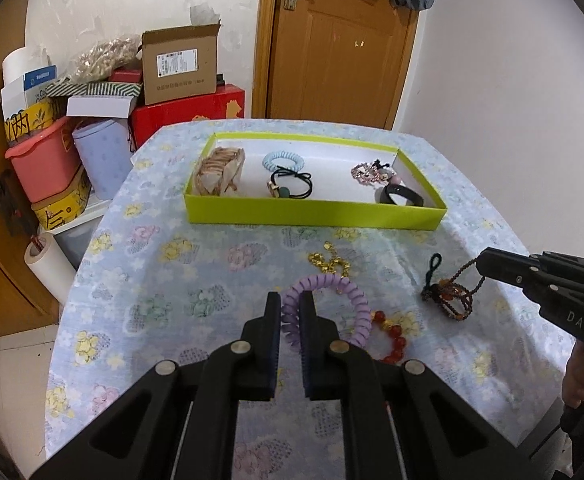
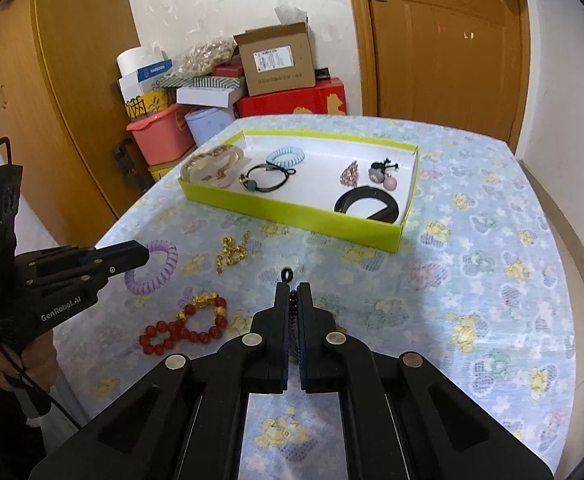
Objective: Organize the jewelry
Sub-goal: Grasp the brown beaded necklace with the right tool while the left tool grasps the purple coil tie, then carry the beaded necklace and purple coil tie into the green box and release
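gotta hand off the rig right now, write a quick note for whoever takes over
Left gripper: shut on the purple coil hair tie, which lies on the table.
Right gripper: shut on the dark beaded bracelet, mostly down on the tablecloth.
Done: green tray already holds the blue coil tie, black hair tie, black band, a shell-like piece and small charms.
Left: bin both gripped pieces, then the gold chain and red bead bracelet, both loose on the cloth.
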The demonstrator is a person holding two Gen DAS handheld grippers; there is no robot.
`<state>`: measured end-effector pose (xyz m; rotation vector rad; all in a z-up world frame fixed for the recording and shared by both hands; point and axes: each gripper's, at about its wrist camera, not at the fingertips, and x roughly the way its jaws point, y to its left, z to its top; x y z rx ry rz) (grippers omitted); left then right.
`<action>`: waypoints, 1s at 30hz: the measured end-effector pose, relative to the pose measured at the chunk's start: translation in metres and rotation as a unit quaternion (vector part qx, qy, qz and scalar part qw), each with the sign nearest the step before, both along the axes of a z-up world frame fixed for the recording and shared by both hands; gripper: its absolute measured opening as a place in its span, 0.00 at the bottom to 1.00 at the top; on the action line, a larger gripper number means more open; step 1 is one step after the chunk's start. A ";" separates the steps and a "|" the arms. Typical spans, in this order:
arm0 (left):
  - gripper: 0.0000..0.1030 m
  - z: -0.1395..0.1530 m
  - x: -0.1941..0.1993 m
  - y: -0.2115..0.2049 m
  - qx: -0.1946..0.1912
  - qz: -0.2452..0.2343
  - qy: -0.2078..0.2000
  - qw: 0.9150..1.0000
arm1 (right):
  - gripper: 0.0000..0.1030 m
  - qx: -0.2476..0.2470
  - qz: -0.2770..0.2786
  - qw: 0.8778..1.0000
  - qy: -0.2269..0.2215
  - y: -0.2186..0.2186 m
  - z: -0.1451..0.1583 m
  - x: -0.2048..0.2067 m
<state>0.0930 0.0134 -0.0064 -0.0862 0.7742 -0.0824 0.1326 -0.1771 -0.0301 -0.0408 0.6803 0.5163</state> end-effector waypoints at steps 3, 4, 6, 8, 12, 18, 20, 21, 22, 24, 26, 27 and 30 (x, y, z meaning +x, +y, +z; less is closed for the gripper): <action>0.09 0.007 -0.003 0.000 -0.003 -0.002 -0.007 1.000 | 0.02 0.003 0.001 1.000 -0.010 -0.001 0.008 -0.004; 0.09 0.010 -0.003 0.000 -0.004 -0.003 -0.009 1.000 | 0.02 0.004 0.002 1.000 -0.013 -0.002 0.011 -0.005; 0.09 0.015 -0.005 0.000 -0.006 -0.005 -0.014 1.000 | 0.02 0.006 0.004 1.000 -0.020 -0.003 0.018 -0.008; 0.09 0.020 -0.006 -0.001 -0.005 -0.006 -0.018 1.000 | 0.02 0.006 0.007 1.000 -0.026 -0.003 0.023 -0.010; 0.09 0.027 -0.006 -0.002 -0.004 -0.010 -0.023 1.000 | 0.02 0.005 0.011 0.999 -0.038 -0.002 0.032 -0.013; 0.09 0.034 0.000 -0.004 -0.005 -0.016 -0.029 0.999 | 0.02 0.002 0.015 0.999 -0.047 0.000 0.039 -0.012; 0.09 0.036 0.005 -0.005 -0.004 -0.017 -0.030 0.999 | 0.02 0.000 0.016 0.999 -0.051 0.001 0.042 -0.010; 0.09 0.037 0.008 -0.006 -0.004 -0.019 -0.031 0.999 | 0.02 0.000 0.017 0.999 -0.052 0.001 0.044 -0.009; 0.09 0.038 0.011 -0.007 -0.003 -0.019 -0.031 0.999 | 0.02 0.000 0.017 0.998 -0.053 0.001 0.046 -0.007; 0.09 0.040 0.017 -0.008 -0.002 -0.021 -0.032 0.999 | 0.02 0.001 0.017 0.998 -0.056 0.002 0.049 -0.004; 0.09 0.041 0.024 -0.008 0.000 -0.023 -0.032 0.999 | 0.02 0.001 0.017 0.998 -0.060 0.001 0.053 0.002; 0.09 0.042 0.029 -0.009 0.000 -0.024 -0.032 0.999 | 0.02 0.001 0.016 0.998 -0.062 0.001 0.055 0.004; 0.09 0.043 0.041 -0.010 0.001 -0.027 -0.031 0.999 | 0.02 0.000 0.016 0.998 -0.066 0.002 0.059 0.013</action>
